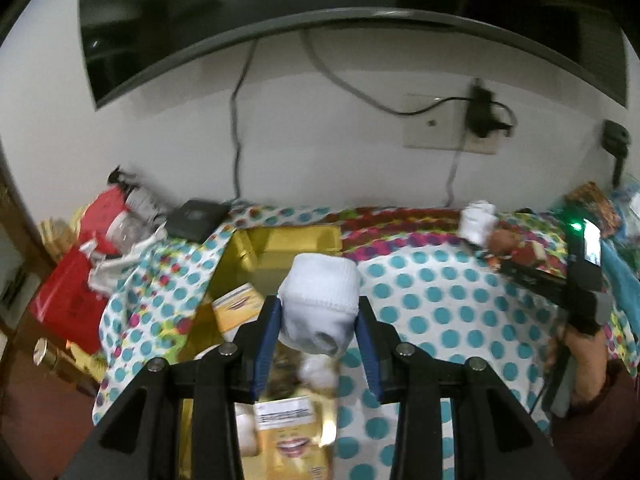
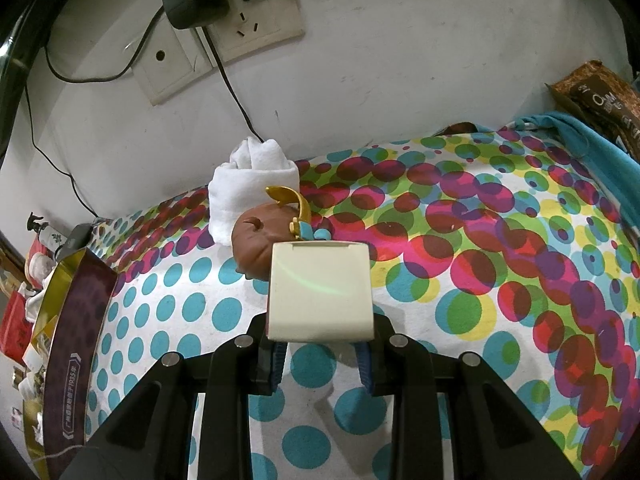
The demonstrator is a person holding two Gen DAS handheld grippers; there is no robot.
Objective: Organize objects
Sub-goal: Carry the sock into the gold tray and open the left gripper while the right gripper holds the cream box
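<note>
- While your left hand-held gripper pinches the white sock roll between its blue pads, the roll hangs above the open gold box, toward the box's near end.
- Box contents under the roll: a yellow packet, a gold carton printed with a smile. Blurred; the free floor space in the box is hard to judge.
- Your right hand-held gripper is closed on a cream flat case, gripped at its near edge, the far end sticking out over the spotted cloth on the bench.
- Well right of the gold box, near the wall: a second white sock roll, touching a brown figurine with a gold hook and blue trim. The case's far edge hides part of the figurine.
- Step in hand, by my reading: drop the held roll into the box.
- Do it well: bring the roll low over a bare patch before you release, so it does not bounce off the carton. Spread the jaws fully; knit fabric clings to pads.
- Keep the case level and away from the figurine, which looks easy to knock.
</note>
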